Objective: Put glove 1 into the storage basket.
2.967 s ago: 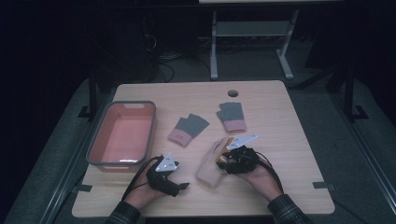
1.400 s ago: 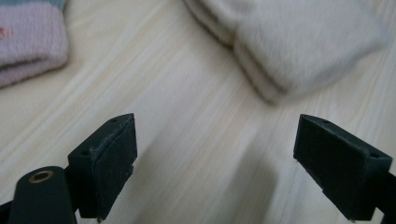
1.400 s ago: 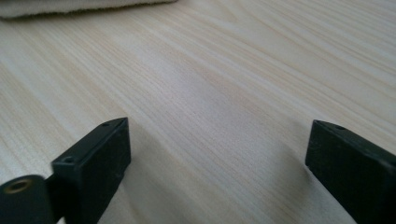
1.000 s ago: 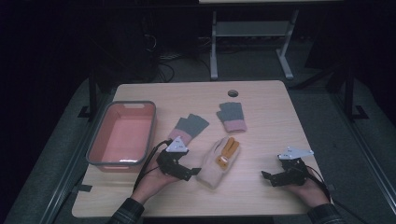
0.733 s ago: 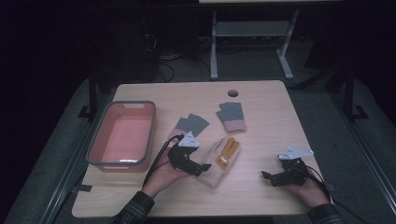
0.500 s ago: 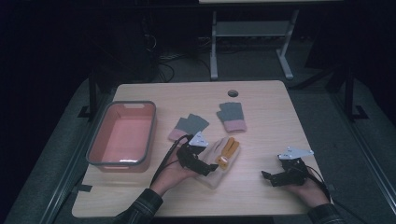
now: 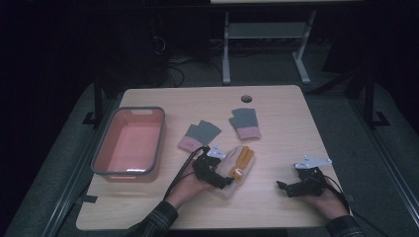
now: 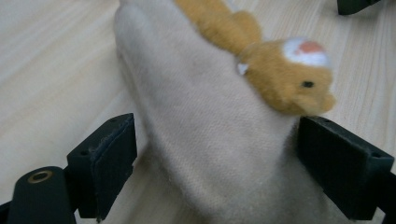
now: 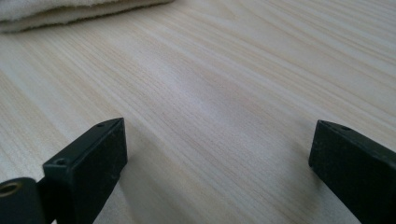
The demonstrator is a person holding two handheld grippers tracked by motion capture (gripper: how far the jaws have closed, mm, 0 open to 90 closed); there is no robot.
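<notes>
Beige mitten [image 7: 236, 170]: lies flat at the table's [image 7: 276, 113] near middle; long axis runs from near-left to far-right, orange plush figure on top.
Left gripper [image 8: 219, 172]: jaws wide, straddling the mitten's near end across its width, not closed on it.
Right gripper [image 7: 289, 188]: jaws wide over bare wood, well apart to the right.
Nearer hand: left.

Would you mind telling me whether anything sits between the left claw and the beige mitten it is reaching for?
Nothing visible does. The left claw is open with its jaws on either side of the beige mitten, the cloth between them. The orange plush animal lies on top of the mitten, just beyond the jaws, close to one of them.
</notes>
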